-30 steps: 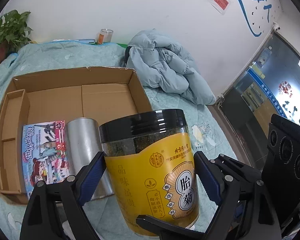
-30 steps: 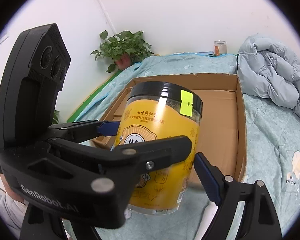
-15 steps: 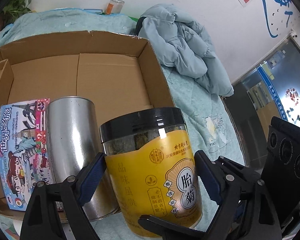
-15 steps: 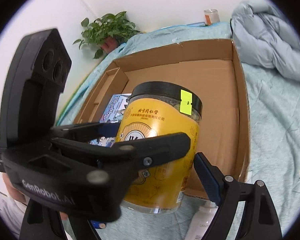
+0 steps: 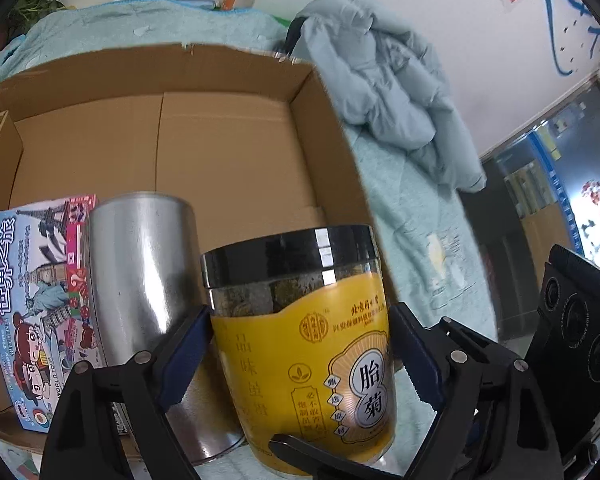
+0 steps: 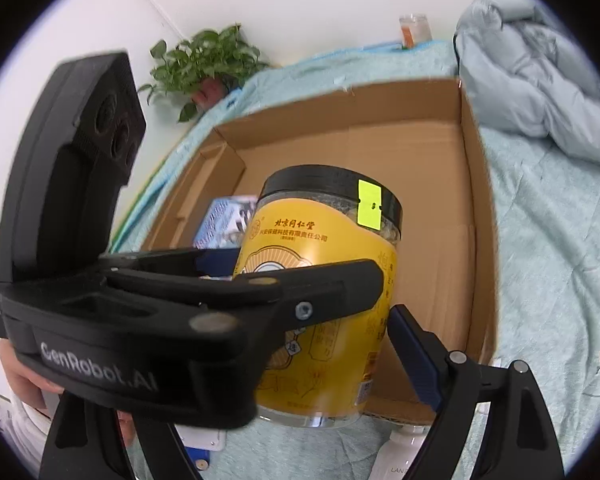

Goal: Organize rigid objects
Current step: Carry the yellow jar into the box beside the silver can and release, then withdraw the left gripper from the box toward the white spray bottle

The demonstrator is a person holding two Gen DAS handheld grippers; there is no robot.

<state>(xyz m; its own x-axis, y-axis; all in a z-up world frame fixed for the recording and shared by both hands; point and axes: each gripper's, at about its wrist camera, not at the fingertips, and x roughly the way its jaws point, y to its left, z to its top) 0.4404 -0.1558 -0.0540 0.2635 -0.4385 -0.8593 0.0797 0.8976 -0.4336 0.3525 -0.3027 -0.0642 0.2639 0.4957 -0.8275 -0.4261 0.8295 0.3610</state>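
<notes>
A cardboard box [image 5: 228, 92] on the bed lies beyond both tongs. The left tongs [image 5: 300, 344] and right tongs [image 6: 384, 300], jaws spread wide, apparently clamp one yellow jar [image 5: 320, 344] together above the box's near edge, a metal can [image 5: 140, 280] just left.

The left hand-held gripper [image 5: 300, 344] was matte black plastic with dark blue pads [image 5: 182, 354] on its fingers, silver screw heads along the arms, and a black camera block with round lenses. The right hand-held gripper [image 6: 312, 332] looked the same; white lettering read "GenRobot.AI".
</notes>
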